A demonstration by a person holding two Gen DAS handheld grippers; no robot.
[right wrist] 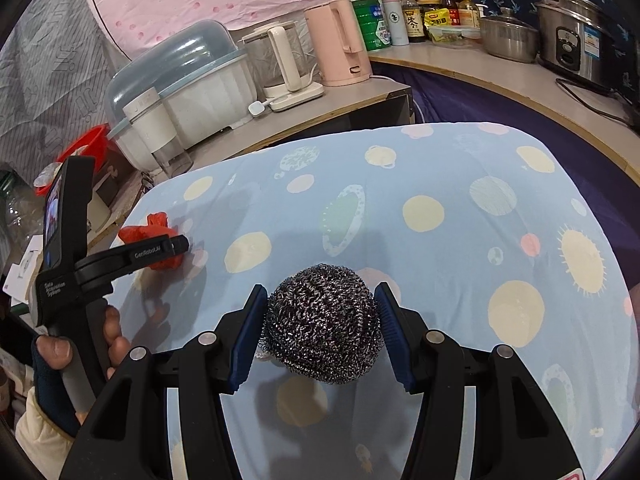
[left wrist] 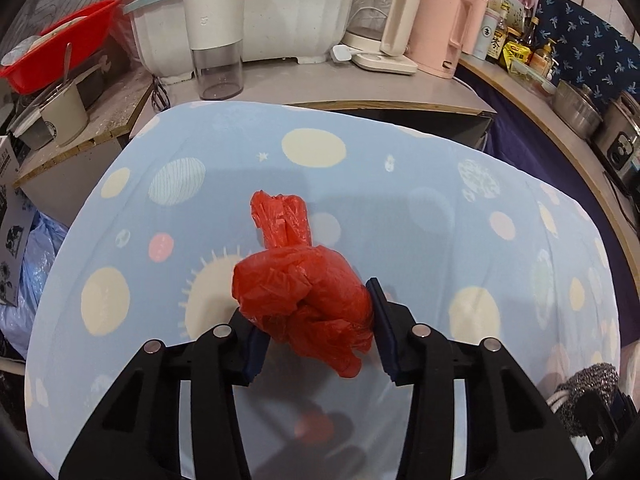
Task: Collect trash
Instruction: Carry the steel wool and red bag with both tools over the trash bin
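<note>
My left gripper [left wrist: 316,320] is shut on a crumpled red plastic bag [left wrist: 300,292] and holds it just above the blue patterned tablecloth [left wrist: 400,208]. My right gripper [right wrist: 320,320] is shut on a steel wool scrubber [right wrist: 322,332] above the same cloth [right wrist: 440,184]. In the right wrist view the left gripper [right wrist: 176,246] with the red bag [right wrist: 154,232] shows at the far left, held by a hand. In the left wrist view the scrubber [left wrist: 588,388] shows at the lower right edge.
Behind the table is a counter with a white dish rack [left wrist: 248,20], a blender cup [left wrist: 216,40], a glass kettle [left wrist: 380,28], a pink kettle [left wrist: 440,28] and a red basin [left wrist: 60,44]. Bottles [right wrist: 416,12], pots [right wrist: 508,36] and a rice cooker [right wrist: 576,40] stand on the right counter.
</note>
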